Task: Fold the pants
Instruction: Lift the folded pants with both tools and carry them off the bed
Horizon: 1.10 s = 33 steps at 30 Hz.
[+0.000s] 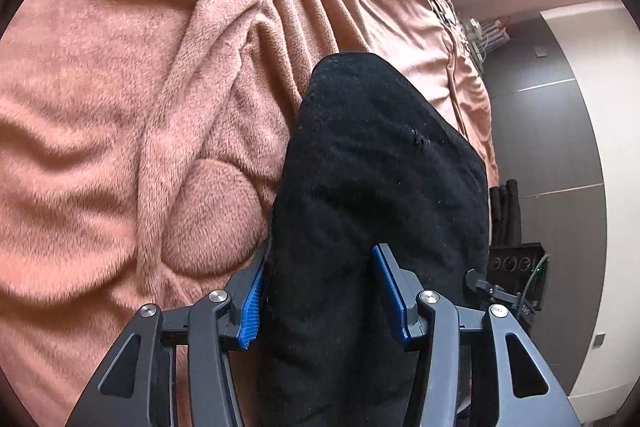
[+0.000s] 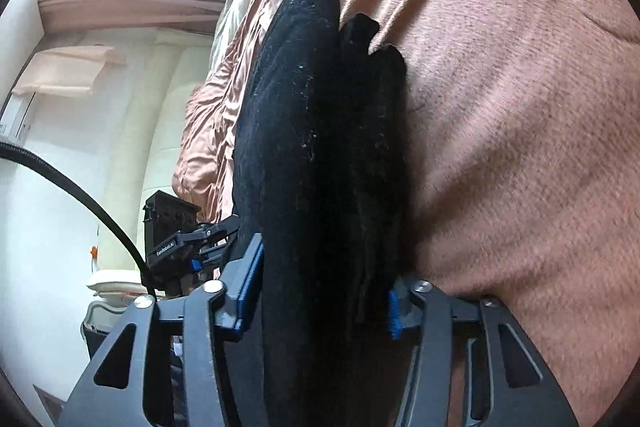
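The black pants (image 1: 372, 195), bunched in thick folds, are pinched by both the left tongs (image 1: 320, 291) and the right tongs (image 2: 324, 291) and are held against the pink fleece blanket (image 1: 120, 107) on the bed.

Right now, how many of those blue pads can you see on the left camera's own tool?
2. One blue pad presses the left side of the black pants; the other blue pad sits on their right side. Both belong to the left hand-held gripper.
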Tool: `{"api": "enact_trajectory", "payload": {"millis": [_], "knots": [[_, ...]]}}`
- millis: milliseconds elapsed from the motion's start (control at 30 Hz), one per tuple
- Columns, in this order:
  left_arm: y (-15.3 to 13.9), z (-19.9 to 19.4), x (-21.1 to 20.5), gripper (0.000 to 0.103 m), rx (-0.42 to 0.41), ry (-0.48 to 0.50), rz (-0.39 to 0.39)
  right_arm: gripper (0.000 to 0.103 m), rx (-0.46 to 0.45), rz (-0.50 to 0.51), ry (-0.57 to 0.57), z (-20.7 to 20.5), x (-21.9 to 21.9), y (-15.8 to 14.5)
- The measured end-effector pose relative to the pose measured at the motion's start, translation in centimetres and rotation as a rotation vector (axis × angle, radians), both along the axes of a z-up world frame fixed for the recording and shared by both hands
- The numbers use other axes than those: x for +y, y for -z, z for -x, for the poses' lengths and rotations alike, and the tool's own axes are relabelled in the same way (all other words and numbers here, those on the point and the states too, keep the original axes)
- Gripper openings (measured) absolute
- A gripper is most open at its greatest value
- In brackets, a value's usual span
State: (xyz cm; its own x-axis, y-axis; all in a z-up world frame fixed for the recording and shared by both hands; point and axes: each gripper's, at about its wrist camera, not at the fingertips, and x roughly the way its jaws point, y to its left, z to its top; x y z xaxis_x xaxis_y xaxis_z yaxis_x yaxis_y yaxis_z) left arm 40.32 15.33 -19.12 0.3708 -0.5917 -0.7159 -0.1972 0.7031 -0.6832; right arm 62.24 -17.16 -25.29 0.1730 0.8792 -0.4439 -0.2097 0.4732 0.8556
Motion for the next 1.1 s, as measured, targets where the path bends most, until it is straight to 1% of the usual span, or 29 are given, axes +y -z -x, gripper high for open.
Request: {"api": "enact_trajectory", "payload": {"millis": [67, 133, 200, 300, 400, 533, 700, 800, 1033, 1067, 1100], "knots": [[0.0, 0.0, 0.0, 0.050, -0.003, 0.002, -0.003, 0.037, -0.015, -0.016, -0.006, 0.4, -0.2, -0.2], [-0.3, 0.1, -0.1, 0.045, -0.013, 0.005, 0.002, 0.033, -0.028, -0.012, -0.010, 0.7, -0.1, -0.4], [-1.1, 0.5, -0.2, 0.036, -0.040, 0.012, -0.008, 0.029, -0.056, 0.002, -0.015, 1.3, -0.2, -1.1], [-2.5, 1.0, -0.5, 0.029, -0.074, 0.016, -0.007, 0.026, -0.105, 0.027, -0.019, 1.9, 0.1, -2.3], [-3.8, 1.7, -0.7, 0.026, -0.105, 0.011, 0.003, 0.025, -0.136, 0.029, -0.016, 2.8, 0.2, -3.4], [-5.9, 2.7, -1.1, 0.024, -0.148, 0.018, 0.009, 0.025, -0.167, 0.033, 0.001, 3.8, 0.1, -4.6], [-8.5, 3.7, -1.9, 0.024, -0.189, 0.025, 0.015, 0.025, -0.228, 0.040, 0.014, 5.9, -0.5, -7.1], [-10.7, 4.6, -2.7, 0.024, -0.225, 0.037, 0.014, 0.025, -0.263, 0.045, 0.017, 7.3, -0.9, -8.8], [-15.4, 6.7, -4.9, 0.024, -0.292, 0.067, 0.028, 0.025, -0.338, 0.058, 0.035, 11.3, -3.8, -13.0], [-16.0, 7.0, -5.2, 0.024, -0.297, 0.069, 0.032, 0.025, -0.344, 0.060, 0.036, 11.7, -5.5, -13.5], [-16.8, 7.4, -5.8, 0.024, -0.304, 0.074, 0.034, 0.025, -0.351, 0.065, 0.038, 12.3, -5.9, -14.1]]}}
